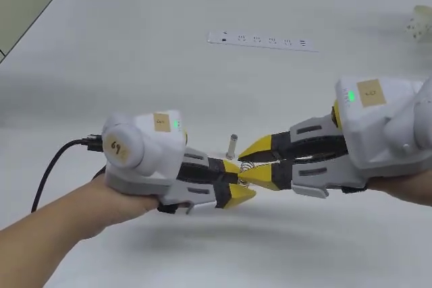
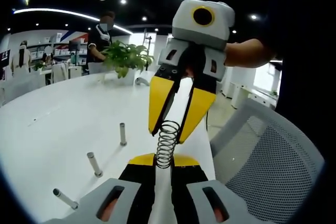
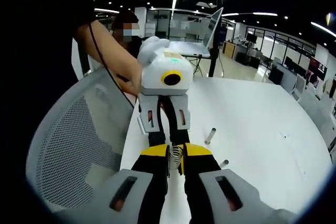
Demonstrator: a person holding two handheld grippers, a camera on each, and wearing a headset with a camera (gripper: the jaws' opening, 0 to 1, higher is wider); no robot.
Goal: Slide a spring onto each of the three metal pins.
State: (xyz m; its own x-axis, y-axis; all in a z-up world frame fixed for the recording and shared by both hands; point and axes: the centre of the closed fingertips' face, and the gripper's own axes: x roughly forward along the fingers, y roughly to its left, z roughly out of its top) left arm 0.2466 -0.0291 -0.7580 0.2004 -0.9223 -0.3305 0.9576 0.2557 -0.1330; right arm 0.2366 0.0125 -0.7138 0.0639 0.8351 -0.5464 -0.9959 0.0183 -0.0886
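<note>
A small steel spring [image 1: 248, 163] [image 2: 167, 144] [image 3: 176, 156] is held between both grippers just above the white table [image 1: 202, 85]. My left gripper [image 1: 239, 181] [image 2: 164, 160] is shut on the spring's near end. My right gripper [image 1: 244, 166] [image 3: 176, 151] comes in from the opposite side, its yellow fingers [image 2: 160, 103] pressed against the coils at the other end. Three short metal pins stand upright on the table in the left gripper view: one [image 2: 123, 134], a second [image 2: 94, 164] and a third [image 2: 65, 199]. One pin [image 1: 232, 146] rises just behind the fingertips, and two pins [image 3: 210, 136] [image 3: 223, 164] stand to the right.
A white power strip [image 1: 262, 40] lies at the back of the table, and a small white object [image 1: 422, 21] sits at the far right edge. A black cable [image 1: 57, 160] trails from the left gripper. A grey mesh chair [image 2: 262, 166] [image 3: 73, 145] stands beside the table edge.
</note>
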